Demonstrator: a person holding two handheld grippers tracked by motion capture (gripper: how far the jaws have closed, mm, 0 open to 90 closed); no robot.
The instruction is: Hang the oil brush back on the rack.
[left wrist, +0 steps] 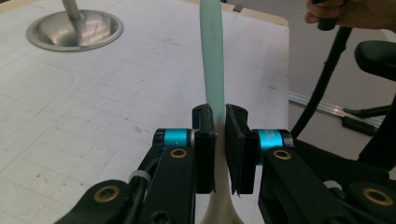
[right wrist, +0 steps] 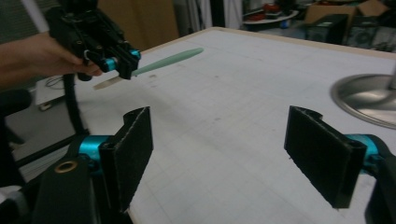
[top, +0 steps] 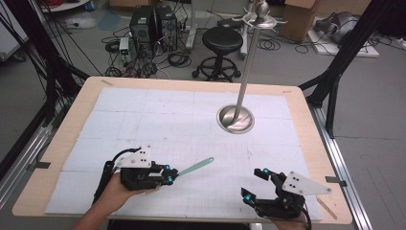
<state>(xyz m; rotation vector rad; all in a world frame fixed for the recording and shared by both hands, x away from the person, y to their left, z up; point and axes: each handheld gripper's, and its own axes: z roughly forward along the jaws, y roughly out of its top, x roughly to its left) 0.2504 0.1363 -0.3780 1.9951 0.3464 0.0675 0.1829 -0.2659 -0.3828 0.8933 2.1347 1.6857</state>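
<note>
Left gripper (top: 170,175) clamping green spatula (top: 196,166) by handle, holding it above table (top: 72,139) near left, blade pointing far-right. Right gripper (top: 254,184) standing wide apart, gripping nothing, near right edge.

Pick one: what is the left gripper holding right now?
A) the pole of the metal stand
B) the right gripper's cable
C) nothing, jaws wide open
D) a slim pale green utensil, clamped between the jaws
D: in the left gripper view the left gripper has its pads pressed on the pale green utensil, which sticks out ahead of the jaws; the high view shows it held above the table, well apart from the metal stand.
</note>
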